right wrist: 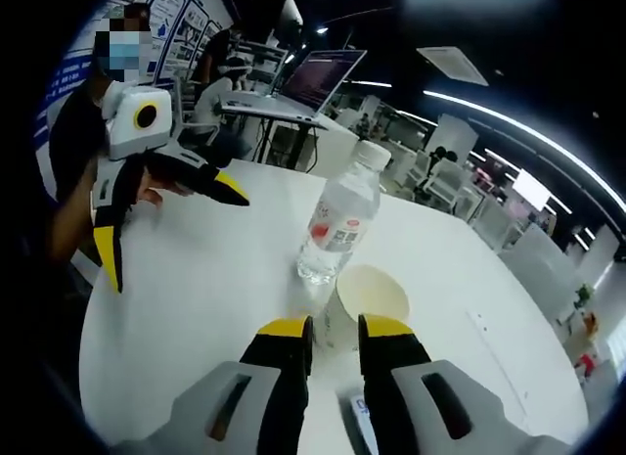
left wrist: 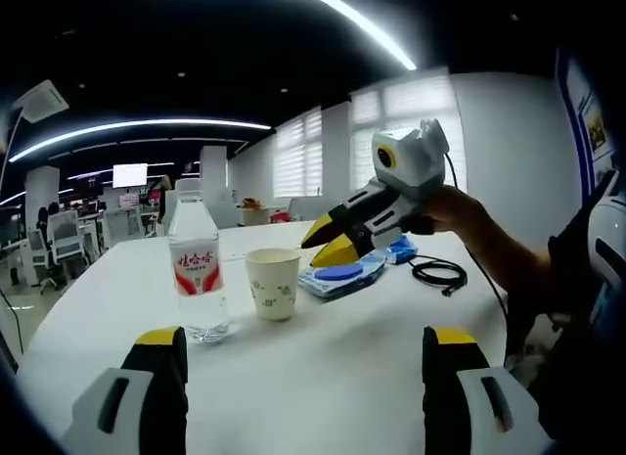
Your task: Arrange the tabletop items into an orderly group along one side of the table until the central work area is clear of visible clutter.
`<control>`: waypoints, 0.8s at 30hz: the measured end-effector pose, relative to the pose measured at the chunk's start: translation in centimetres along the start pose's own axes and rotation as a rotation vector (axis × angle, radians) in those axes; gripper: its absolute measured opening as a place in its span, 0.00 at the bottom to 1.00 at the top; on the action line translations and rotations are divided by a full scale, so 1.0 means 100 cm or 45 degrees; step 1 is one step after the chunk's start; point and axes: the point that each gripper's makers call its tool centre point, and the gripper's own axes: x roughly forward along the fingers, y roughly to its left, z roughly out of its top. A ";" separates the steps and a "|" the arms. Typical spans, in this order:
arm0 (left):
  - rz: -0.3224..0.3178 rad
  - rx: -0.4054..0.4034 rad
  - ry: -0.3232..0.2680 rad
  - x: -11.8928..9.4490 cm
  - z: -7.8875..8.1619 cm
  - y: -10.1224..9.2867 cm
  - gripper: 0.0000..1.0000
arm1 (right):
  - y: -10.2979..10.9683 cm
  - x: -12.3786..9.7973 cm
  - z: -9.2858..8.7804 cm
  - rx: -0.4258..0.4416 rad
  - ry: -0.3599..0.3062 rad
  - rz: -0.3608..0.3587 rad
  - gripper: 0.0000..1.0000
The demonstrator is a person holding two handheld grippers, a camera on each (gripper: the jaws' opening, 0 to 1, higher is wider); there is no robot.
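Your right gripper (right wrist: 333,340) hangs jaws nearly shut, empty, just above the blue pack (left wrist: 342,275) behind the cup (left wrist: 273,284); likely lining up a grab. Left gripper (left wrist: 303,362) wide open, idle. Bottle (left wrist: 198,269) beside cup.

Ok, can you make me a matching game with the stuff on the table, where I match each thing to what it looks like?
Things:
1. water bottle
2. paper cup
3. cable
4. left gripper

Looks:
A. black and coiled
B. jaws spread wide, yellow tips
C. clear, with a red label
D. pale, open at the top

Pairs: 1-C, 2-D, 3-A, 4-B
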 end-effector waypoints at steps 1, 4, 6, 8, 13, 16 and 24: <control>-0.005 0.001 0.000 0.001 0.000 -0.001 1.00 | 0.000 -0.003 -0.002 0.004 -0.001 -0.004 0.16; -0.011 -0.001 -0.004 0.003 0.001 -0.002 1.00 | 0.003 -0.008 -0.005 0.016 -0.002 -0.010 0.18; -0.016 0.001 -0.005 0.004 0.001 -0.004 1.00 | 0.001 -0.011 -0.008 0.025 -0.007 -0.022 0.18; -0.022 0.001 -0.004 0.005 0.001 -0.006 1.00 | 0.004 -0.014 -0.011 0.039 -0.012 -0.021 0.19; -0.028 0.009 -0.004 0.006 0.002 -0.008 1.00 | 0.009 -0.024 -0.020 0.071 -0.024 -0.041 0.20; -0.027 0.009 -0.004 0.006 0.002 -0.009 1.00 | 0.011 -0.029 -0.023 0.096 -0.036 -0.049 0.20; -0.014 -0.003 -0.022 0.006 0.002 -0.008 1.00 | 0.015 -0.041 -0.036 0.176 -0.059 -0.071 0.23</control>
